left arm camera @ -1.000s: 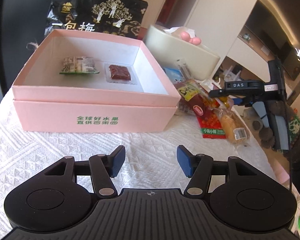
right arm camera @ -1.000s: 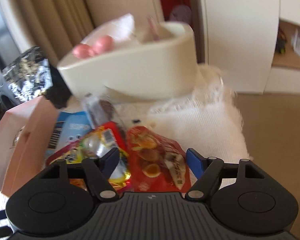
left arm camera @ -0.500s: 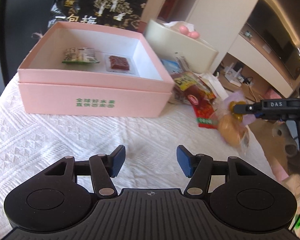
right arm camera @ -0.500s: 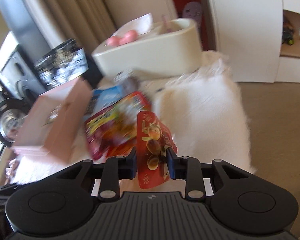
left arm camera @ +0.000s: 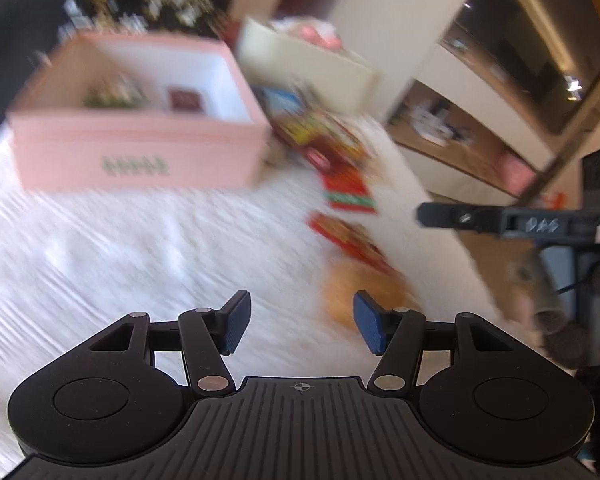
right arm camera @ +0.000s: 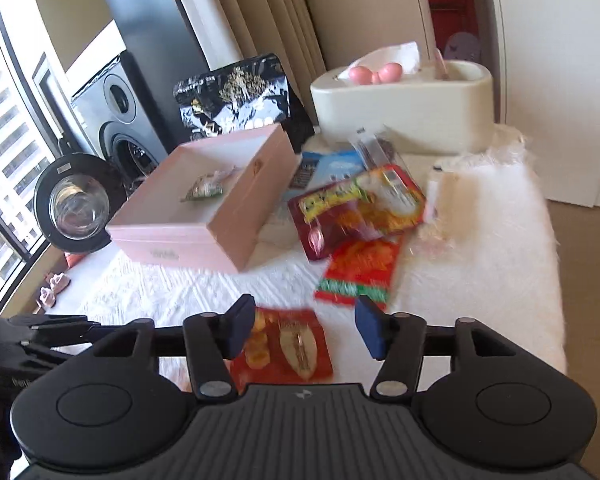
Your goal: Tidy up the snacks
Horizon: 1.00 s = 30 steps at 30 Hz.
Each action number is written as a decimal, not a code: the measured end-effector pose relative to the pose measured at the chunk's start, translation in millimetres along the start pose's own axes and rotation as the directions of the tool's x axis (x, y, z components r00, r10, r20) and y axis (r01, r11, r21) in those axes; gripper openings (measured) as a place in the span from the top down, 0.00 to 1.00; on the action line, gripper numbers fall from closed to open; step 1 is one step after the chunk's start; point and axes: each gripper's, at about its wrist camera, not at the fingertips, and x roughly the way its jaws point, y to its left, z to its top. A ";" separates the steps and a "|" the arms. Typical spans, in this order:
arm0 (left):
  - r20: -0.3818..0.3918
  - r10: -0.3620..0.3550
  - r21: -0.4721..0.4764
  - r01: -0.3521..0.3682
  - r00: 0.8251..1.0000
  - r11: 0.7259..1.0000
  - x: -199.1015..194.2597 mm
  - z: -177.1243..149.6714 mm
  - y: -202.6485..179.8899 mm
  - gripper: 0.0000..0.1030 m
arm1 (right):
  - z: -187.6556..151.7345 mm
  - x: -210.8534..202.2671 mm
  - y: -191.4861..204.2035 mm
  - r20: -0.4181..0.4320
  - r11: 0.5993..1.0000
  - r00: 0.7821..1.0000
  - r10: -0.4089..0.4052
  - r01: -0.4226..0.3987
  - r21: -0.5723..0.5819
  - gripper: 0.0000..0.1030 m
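**A:** Item one, the snacks?

**B:** A flat red foil snack packet printed with yellow pieces (right arm camera: 284, 346) lies on the white textured cloth (right arm camera: 160, 296), below and between the blue pads of the right gripper (right arm camera: 305, 329). The jaws are opening and neither pad presses on it: released. In the left wrist view the same packet (left arm camera: 350, 240) is blurred, with an orange-brown wrapped snack (left arm camera: 360, 292) just beside it on the near side.

**A:** Further packets?

**B:** A red packet with a green band along its near edge (right arm camera: 358, 274) lies just beyond. Behind that, a larger dark red and yellow crinkled bag (right arm camera: 352, 210), a clear-wrapped piece (right arm camera: 374, 148) and a blue and white packet (right arm camera: 328, 166), overlapping in a loose heap.

**A:** The container?

**B:** An open pink cardboard box with green lettering on its front (right arm camera: 204, 240), left of the heap, on the same cloth. Inside: a small green and white packet (right arm camera: 204, 190); the left wrist view also shows a small dark red square packet (left arm camera: 185, 100) beside it.

**A:** Left gripper?

**B:** The left gripper (left arm camera: 300, 326) hovers over bare cloth, pads apart, nothing between them. The orange-brown snack sits just past its right pad.

**A:** Surroundings?

**B:** A black foil bag with gold tree print (right arm camera: 236, 96) upright behind the box; a cream rounded tissue holder with two pink knobs (right arm camera: 404, 108) to the right of it; a grey loudspeaker (right arm camera: 116, 120) and a black-rimmed round glass lamp head (right arm camera: 78, 202) at the left, by the window.
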 end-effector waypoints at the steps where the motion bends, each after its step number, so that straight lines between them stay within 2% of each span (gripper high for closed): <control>1: -0.022 -0.038 -0.010 0.038 0.999 0.999 1.4 -2.9 -1.7 0.40 | -6.0 -3.8 -1.0 -0.013 1.000 1.000 0.009 -0.009 -0.008 0.44; 3: -0.052 -0.089 -0.022 0.088 0.995 0.996 5.9 -7.0 -5.3 0.40 | -20.8 -6.2 -1.7 -0.052 0.999 0.998 0.028 -0.029 -0.022 0.43; 5: -0.058 -0.092 -0.030 0.090 0.994 0.995 11.4 -9.2 -8.3 0.40 | -35.1 -3.2 3.9 -0.091 0.998 0.995 0.040 -0.044 -0.038 0.43; 9: -0.031 -0.034 -0.075 0.032 0.999 0.997 12.4 -5.5 -2.4 0.40 | -55.9 7.5 26.6 -0.116 0.992 0.987 0.112 -0.119 -0.052 0.46; 13: 0.040 0.034 -0.115 -0.029 0.999 0.993 -3.0 1.2 14.7 0.40 | -58.7 16.2 53.1 -0.070 0.992 0.994 0.080 -0.087 -0.097 0.46; 16: 0.090 0.108 -0.136 -0.095 0.990 0.986 -12.9 7.4 25.2 0.40 | -59.6 25.6 68.0 -0.102 0.972 0.973 0.209 -0.217 -0.086 0.46; 18: 0.113 0.143 -0.142 -0.127 0.983 0.982 -18.0 10.9 28.5 0.40 | -64.2 25.3 87.1 -0.099 0.961 0.970 0.223 -0.236 -0.143 0.46; 21: 0.132 0.164 -0.129 -0.147 0.978 0.981 -23.8 13.2 25.4 0.40 | -70.7 16.0 106.7 -0.054 0.943 0.987 0.151 -0.160 -0.291 0.43; 24: 0.128 0.138 -0.094 -0.126 0.982 0.988 -21.2 13.8 10.8 0.40 | -73.8 2.9 108.6 0.013 0.923 0.998 0.056 -0.047 -0.382 0.37; 27: 0.137 0.135 0.011 -0.138 0.981 0.990 -9.8 11.5 -16.5 0.40 | -72.6 -2.2 95.3 0.065 0.917 0.997 -0.045 0.067 -0.393 0.32; 30: 0.154 0.183 0.158 -0.207 0.971 0.965 5.6 2.6 -45.2 0.40 | -71.2 3.8 73.3 0.082 0.921 0.982 -0.169 0.187 -0.342 0.32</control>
